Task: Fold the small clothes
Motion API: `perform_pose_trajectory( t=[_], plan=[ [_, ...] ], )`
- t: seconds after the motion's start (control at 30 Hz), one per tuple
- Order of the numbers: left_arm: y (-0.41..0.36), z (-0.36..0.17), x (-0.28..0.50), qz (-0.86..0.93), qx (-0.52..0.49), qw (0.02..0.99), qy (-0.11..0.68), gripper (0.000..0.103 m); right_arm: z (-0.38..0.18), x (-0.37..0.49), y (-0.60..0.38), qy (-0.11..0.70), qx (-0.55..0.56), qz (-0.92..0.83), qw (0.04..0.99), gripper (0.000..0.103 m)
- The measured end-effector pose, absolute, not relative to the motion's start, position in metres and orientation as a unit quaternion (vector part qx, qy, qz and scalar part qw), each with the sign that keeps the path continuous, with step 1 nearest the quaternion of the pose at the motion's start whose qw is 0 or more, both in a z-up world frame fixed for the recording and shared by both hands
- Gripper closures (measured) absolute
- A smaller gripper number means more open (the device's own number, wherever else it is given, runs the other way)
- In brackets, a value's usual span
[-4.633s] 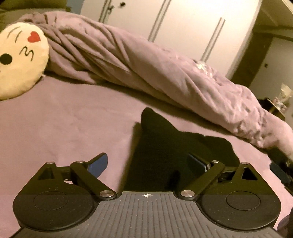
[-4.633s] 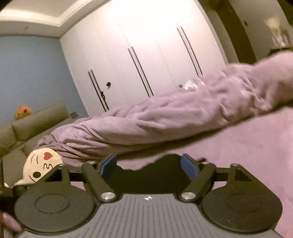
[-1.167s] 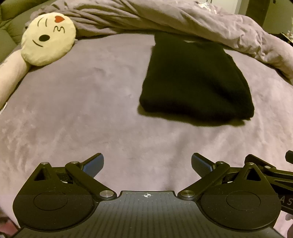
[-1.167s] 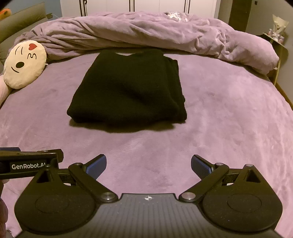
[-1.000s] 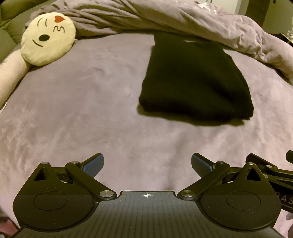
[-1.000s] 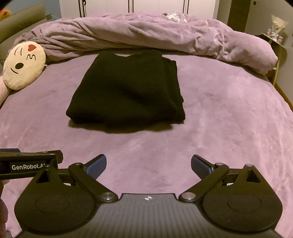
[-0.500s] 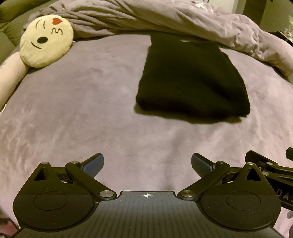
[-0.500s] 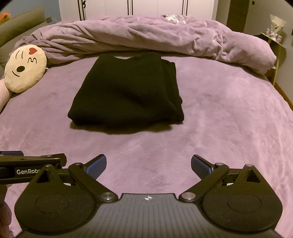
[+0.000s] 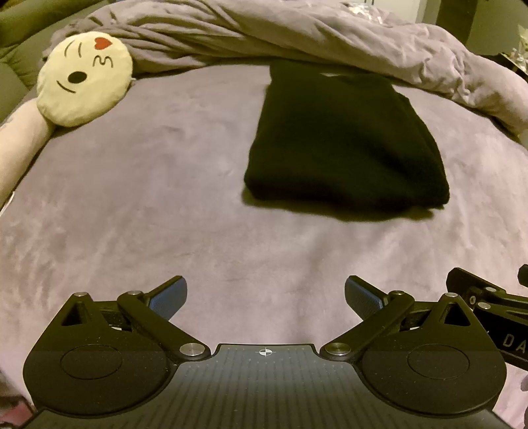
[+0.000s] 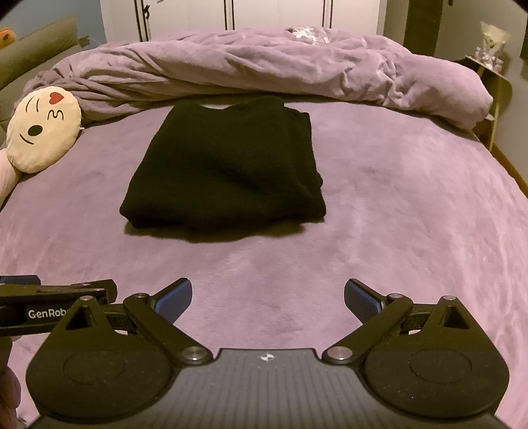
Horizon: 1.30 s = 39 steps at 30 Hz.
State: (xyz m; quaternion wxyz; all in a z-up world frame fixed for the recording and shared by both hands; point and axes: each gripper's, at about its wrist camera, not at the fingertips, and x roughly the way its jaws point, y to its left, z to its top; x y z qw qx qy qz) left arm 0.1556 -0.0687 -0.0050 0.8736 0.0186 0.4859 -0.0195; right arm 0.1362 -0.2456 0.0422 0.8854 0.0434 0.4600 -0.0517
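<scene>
Pulled back a little further from the black sweater [image 10: 224, 165] than half a second ago, with both grippers no longer over it as they were some seconds back. Folded now into a thick rectangle, lying flat on the purple bed cover [image 10: 412, 204], neckline end toward the bunched purple blanket [image 10: 264, 62] and just short of it. Near edge of the fold rounded and casting a dark shadow on the cover toward the grippers.

Left gripper [image 9: 265, 297] spread wide, blue fingertips [image 9: 168, 297] well apart, nothing between them but bare cover; held well short of the sweater and to the left of its near edge. Right gripper [image 10: 267, 298] likewise released, blue fingertips [image 10: 361, 300] far apart, empty, hovering short of the sweater's near edge and roughly square to it. Neither touching the sweater.

Side by side: part of the right gripper's frame visible at the right margin of the left wrist view, part of the left one, lettered "GenRob", at the left margin of the right wrist view.

Round cream cushion [image 10: 43, 132] with a winking face and a red heart lying left of the sweater, well apart from it, against the blanket's left end. White wardrobe doors [image 10: 274, 13] beyond the blanket. Small side table [image 10: 488, 69] with pale things on it far to the sweater's right, past the bed edge.
</scene>
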Motion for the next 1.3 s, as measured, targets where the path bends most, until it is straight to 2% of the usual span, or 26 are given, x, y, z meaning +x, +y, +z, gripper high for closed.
perform_pose_trajectory(
  t=[1.3],
  plan=[
    [-0.0718, -0.0035, 0.1499, -0.031, 0.027, 0.876, 0.48, 0.0, 0.0417, 0.1324, -0.2474, 0.458, 0.047, -0.055, 0.886, 0.004]
  ],
)
